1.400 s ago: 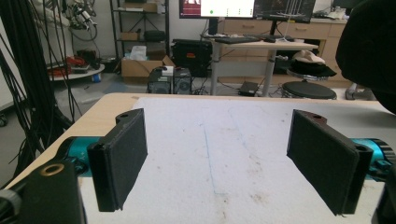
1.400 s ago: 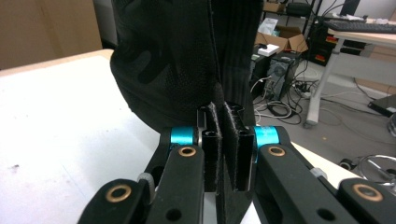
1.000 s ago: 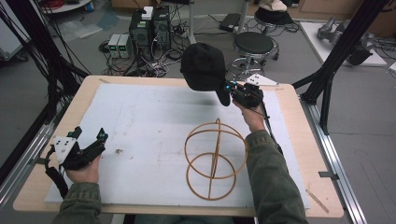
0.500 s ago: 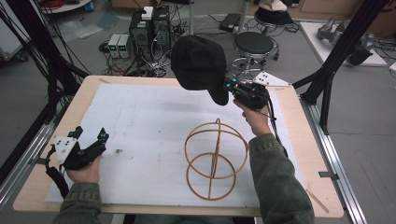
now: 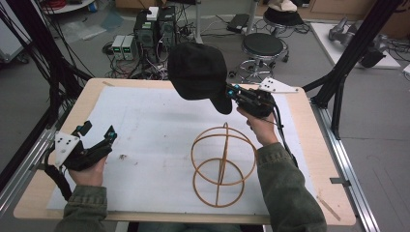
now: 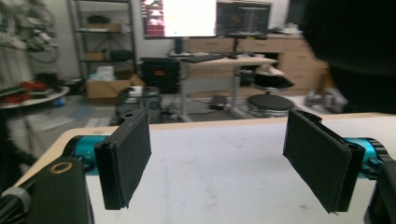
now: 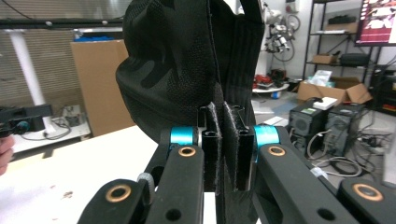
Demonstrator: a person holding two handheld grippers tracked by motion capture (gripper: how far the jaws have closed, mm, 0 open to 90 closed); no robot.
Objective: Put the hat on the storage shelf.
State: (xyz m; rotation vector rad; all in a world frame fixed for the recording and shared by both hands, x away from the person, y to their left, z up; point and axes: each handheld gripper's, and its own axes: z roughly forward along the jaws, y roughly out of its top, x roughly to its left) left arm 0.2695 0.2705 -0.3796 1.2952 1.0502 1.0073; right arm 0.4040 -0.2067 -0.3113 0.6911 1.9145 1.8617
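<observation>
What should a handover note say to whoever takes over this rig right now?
Right gripper: shut on the black cap, holding it in the air above the table's far side.
Left gripper: open, holding nothing, near the table's left edge.
Wire stand: upright on the white mat, bare.
Done: cap picked up.
Left: probably set the cap on the stand, then let go.

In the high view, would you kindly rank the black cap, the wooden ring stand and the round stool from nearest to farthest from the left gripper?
From the left gripper, at the table's left edge:
1. Wooden ring stand, to its right on the white mat.
2. Black cap, held up over the table's far side by the right gripper.
3. Round stool, on the floor beyond the table.
</observation>
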